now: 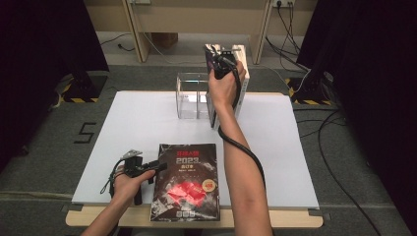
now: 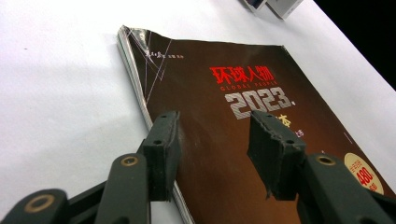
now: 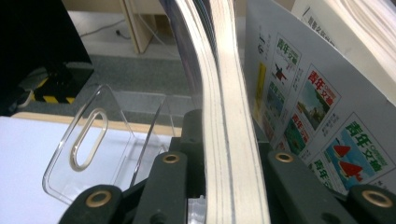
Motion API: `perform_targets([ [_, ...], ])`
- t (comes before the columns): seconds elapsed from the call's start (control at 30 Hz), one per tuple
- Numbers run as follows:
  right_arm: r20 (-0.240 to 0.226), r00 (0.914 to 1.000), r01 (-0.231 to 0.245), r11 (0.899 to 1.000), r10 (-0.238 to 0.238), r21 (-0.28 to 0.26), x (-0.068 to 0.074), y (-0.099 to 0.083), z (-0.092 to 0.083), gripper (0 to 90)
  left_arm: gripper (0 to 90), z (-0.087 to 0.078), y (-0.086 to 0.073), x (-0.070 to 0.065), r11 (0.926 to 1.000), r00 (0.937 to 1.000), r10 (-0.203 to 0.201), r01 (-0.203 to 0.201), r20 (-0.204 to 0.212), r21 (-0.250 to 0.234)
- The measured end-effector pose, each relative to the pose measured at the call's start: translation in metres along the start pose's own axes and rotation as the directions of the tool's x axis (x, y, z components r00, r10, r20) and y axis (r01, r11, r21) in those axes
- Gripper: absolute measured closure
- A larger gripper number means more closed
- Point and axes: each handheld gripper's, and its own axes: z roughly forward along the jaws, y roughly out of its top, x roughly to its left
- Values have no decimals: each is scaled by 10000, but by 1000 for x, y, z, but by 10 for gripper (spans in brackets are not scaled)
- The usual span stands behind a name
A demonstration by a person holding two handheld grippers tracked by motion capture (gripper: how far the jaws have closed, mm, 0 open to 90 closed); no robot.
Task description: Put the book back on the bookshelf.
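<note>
A dark magazine [image 1: 186, 179] [image 2: 243, 116] with red and silver lettering lies flat near the table's front edge. My left gripper [image 1: 158, 165] [image 2: 212, 135] hovers open at its left edge, one jaw by the spine and the other over the cover. At the back, my right gripper [image 1: 220, 58] [image 3: 229, 135] is shut on an upright bundle of magazines [image 1: 244, 78] [image 3: 229, 93], whose page edges fill the gap between the jaws. A back cover with colourful thumbnails [image 3: 303, 107] stands just to its right. The clear acrylic rack [image 1: 192, 96] [image 3: 93, 140] stands beside the bundle, on its left.
A white board [image 1: 137, 123] covers the wooden table. Behind the table are wooden legs [image 1: 137, 34] and floor cables [image 1: 339, 162] run at the right. Dark curtains [image 1: 44, 44] hang on both sides.
</note>
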Motion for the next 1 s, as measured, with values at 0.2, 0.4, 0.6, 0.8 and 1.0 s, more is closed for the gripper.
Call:
perform_targets([
  [0.2, 25, 9996, -263, 9966, 266, -779, -1, -8, 2, 768, 525, 0, 0, 2, 10000, 10000, -7, 7, 5, 36],
  [0.4, 70, 9999, -77, 9918, 87, -1277, 0, -13, 3, 767, 526, 1, 0, 2, 10000, 10000, -5, 5, -8, 51],
  [0.6, 274, 9996, -5, 9940, 36, -1096, 0, -16, 3, 707, 526, 0, -1, 1, 10000, 10000, 45, -45, -2, 49],
  [0.8, -271, 9993, -268, 9956, 244, -898, -4, -18, -4, 619, 524, 0, 0, 0, 9999, 10000, 74, -74, -21, 75],
  [1.0, -420, 9989, -262, 9951, 223, -958, -4, -18, -15, 597, 521, 1, -1, -2, 10000, 10000, 55, -55, -31, 56],
])
